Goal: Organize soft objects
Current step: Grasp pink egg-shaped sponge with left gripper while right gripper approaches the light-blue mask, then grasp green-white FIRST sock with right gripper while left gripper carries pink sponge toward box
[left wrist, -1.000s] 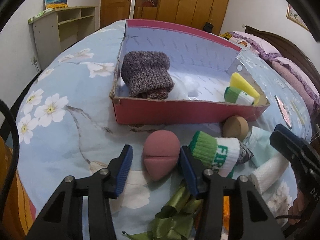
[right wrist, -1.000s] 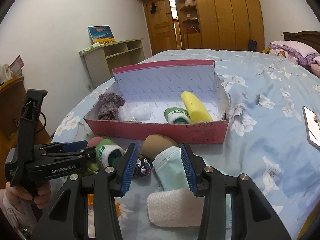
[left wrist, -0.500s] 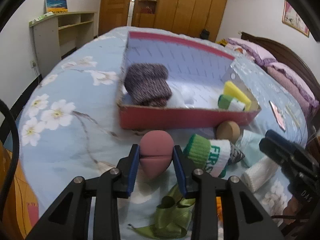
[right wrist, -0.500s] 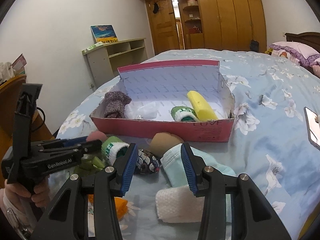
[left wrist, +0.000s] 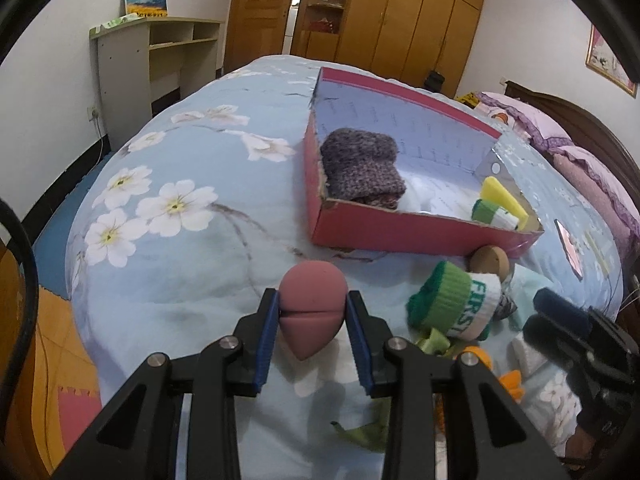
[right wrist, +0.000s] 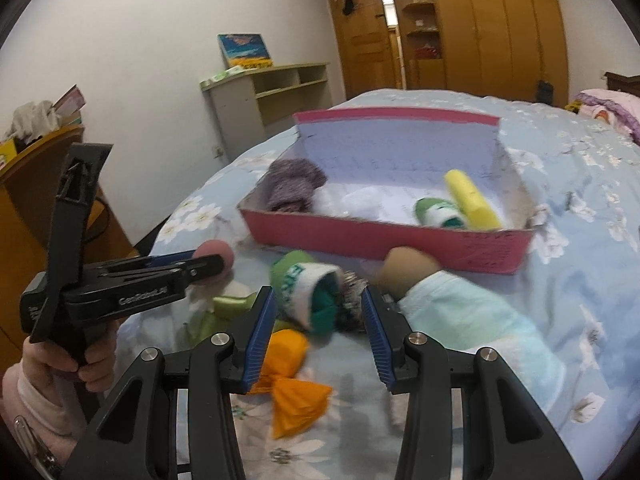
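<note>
My left gripper (left wrist: 313,312) is shut on a pink egg-shaped sponge (left wrist: 312,304) and holds it above the bedspread; it also shows in the right wrist view (right wrist: 214,258). The pink cardboard box (left wrist: 400,228) ahead holds a purple knit sock roll (left wrist: 360,166), a yellow sponge (left wrist: 504,198) and a green-white sock roll (left wrist: 494,212). My right gripper (right wrist: 318,312) is open over a green-white sock roll (right wrist: 308,284) on the bed. A tan sponge (right wrist: 408,270), a pale blue cloth (right wrist: 472,312), an orange fabric bow (right wrist: 294,376) and a green ribbon (right wrist: 224,308) lie around it.
The box (right wrist: 384,236) sits on a flowered blue bedspread (left wrist: 180,240). A phone (left wrist: 570,246) lies to the right of the box. A shelf unit (left wrist: 160,60) stands by the left wall, pillows (left wrist: 580,164) at the right.
My left gripper closed on the pink sponge and lifted it off the bedspread. My right gripper moved left from the blue cloth to over the green-white sock roll.
</note>
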The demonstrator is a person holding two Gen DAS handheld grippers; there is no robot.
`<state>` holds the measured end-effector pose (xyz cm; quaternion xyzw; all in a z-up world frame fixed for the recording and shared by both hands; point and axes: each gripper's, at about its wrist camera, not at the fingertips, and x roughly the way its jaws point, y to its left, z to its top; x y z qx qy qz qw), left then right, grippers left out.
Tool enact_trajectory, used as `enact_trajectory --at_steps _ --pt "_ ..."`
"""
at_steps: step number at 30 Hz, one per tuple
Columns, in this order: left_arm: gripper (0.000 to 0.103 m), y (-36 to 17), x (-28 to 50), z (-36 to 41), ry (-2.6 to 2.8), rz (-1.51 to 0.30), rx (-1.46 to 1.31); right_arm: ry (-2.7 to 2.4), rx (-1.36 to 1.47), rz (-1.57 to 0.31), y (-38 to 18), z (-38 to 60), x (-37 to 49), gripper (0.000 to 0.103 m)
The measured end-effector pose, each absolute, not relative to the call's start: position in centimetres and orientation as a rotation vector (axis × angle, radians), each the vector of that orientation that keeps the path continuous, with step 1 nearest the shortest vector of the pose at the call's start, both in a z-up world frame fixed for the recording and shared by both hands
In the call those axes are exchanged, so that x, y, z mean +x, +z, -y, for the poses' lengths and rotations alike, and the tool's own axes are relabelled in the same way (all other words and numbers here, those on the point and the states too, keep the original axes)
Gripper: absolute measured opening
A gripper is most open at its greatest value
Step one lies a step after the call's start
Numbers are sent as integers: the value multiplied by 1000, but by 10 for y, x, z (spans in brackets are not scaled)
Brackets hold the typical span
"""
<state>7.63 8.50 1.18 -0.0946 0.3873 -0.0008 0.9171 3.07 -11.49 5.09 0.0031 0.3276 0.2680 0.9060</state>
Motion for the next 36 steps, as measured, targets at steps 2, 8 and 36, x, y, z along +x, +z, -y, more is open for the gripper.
enact_trajectory --at_steps 2,8,36 --pt "35 9 76 -87 -5 -800 -206 561 4 -693 47 110 32 44" --pt "35 1 77 -90 -14 -810 -223 558 -17 -729 37 96 40 41" --pt "35 15 67 -92 -40 -767 -248 571 -35 -690 38 84 39 13"
